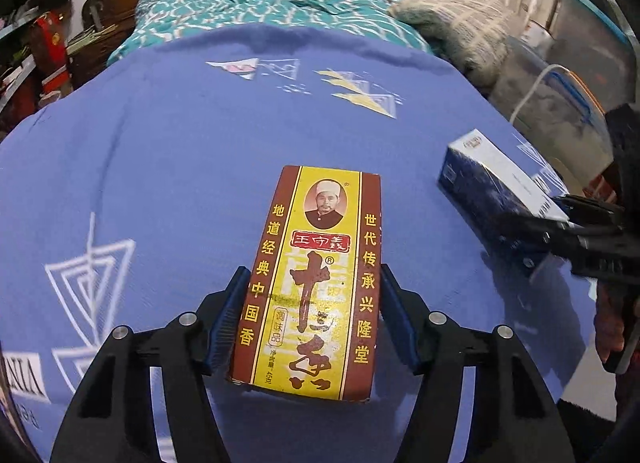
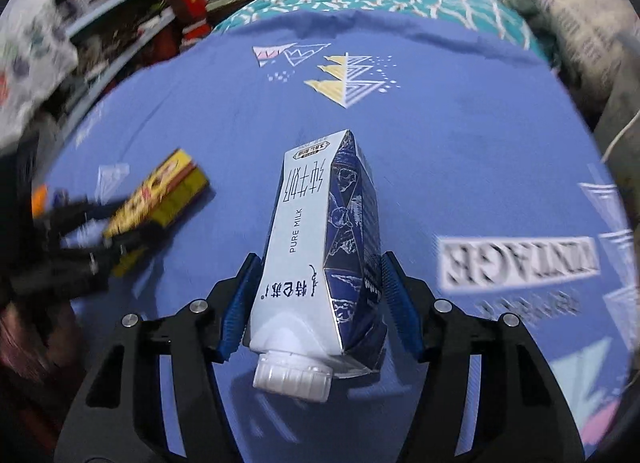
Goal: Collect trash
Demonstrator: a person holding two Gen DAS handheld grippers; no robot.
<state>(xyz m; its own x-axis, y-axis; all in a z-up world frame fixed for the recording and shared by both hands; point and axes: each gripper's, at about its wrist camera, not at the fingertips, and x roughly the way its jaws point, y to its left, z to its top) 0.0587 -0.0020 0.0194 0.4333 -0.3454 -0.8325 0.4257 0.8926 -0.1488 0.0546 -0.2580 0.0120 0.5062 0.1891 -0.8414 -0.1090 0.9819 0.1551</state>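
1. Blue pads of the left gripper (image 1: pixel 312 327) sit lowest in the left wrist view, one on each long side of the spice box (image 1: pixel 310 283). They look clamped on its near half; contact reads solid on both edges.
2. Spice box is centre frame, label up, long axis pointing away from the camera. Gripping across the narrow width makes sense: it's the only span that fits between the pads.
3. Right wrist view, same layout: right gripper (image 2: pixel 316 303) is closed on the milk carton (image 2: pixel 320 255), pads on its two flanks near the cap end. White screw cap (image 2: pixel 294 377) points back at the camera, bottom centre.
4. Carton is held lengthwise, probably so its rigid side walls take the squeeze instead of the folded end.
5. Both items are over the blue printed cloth (image 1: pixel 160 183). Can't tell whether they rest on it or are just clear of it; shadows under them suggest a slight lift.
6. Cross-check: the carton and right gripper show at right edge of the left view, the spice box and left gripper at mid-left of the right view. Near each other, not touching.
7. No bin or bag visible in either frame. My read: both pieces are grasped, drop-off not yet done.
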